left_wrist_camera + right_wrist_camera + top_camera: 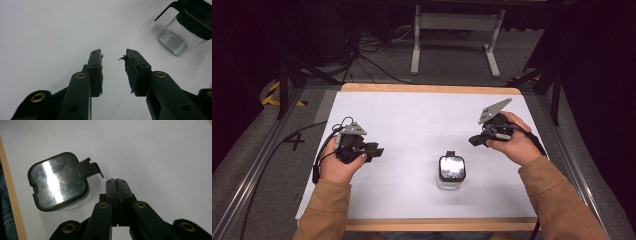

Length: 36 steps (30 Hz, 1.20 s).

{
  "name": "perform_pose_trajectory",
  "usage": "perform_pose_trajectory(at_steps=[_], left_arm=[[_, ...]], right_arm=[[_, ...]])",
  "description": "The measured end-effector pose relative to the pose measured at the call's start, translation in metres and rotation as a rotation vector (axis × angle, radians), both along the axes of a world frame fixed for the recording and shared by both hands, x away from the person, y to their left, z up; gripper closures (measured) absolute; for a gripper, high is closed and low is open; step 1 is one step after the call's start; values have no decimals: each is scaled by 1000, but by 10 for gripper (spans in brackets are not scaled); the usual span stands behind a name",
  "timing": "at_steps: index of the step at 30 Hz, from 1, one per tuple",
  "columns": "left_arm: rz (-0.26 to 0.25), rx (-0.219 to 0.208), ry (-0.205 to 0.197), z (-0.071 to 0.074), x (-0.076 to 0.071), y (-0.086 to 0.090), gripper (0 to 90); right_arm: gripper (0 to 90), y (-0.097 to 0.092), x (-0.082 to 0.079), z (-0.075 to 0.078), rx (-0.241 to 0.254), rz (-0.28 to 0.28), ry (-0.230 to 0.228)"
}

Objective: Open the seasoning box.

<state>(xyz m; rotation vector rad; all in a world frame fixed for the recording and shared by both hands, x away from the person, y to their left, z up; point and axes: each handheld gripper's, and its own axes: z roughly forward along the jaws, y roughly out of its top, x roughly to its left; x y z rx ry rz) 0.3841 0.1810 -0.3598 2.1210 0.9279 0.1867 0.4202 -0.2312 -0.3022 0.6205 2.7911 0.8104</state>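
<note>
Left the glass jar standing upright on the white surface, black lid seated on it and the lid's tab jutting from one side, with neither tool touching it. Judged the handling either finished or not begun: lid on, nothing held, nothing else laid out. Found the jar ahead of the left gripper and off to the right of its fingers, well apart from them. Found it just to the left of the right gripper, the tab near the fingertips but short of contact. Held the left fingers parted, with bare surface between them. Pressed the right fingers flat together on nothing. Gripped each tool in a hand from the near edge, tan sleeves low over the surface: left hand level, fingers pointed inward toward the jar; right hand raised and tipped, fingers aimed down and inward, grey plate angled upward. Beyond the far edge, cables and a white frame on the floor.
</note>
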Motion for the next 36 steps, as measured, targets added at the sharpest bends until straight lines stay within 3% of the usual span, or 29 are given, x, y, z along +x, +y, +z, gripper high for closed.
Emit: perform_pose_trajectory(at_steps=[5, 12, 24, 36], left_arm=[[-6, -11, 5, -3, 1, -1, 667], [-13, -7, 7, -4, 1, -2, 666], [-24, -9, 10, -4, 1, -5, 666], [-28, -12, 11, -4, 1, -5, 667]], right_arm=[[900, 18, 3, 5, -43, 48, 12], [900, 40, 6, 1, -120, 110, 37], [900, 69, 10, -12, -198, 167, 102], [900, 84, 17, -16, -259, 189, 101]])
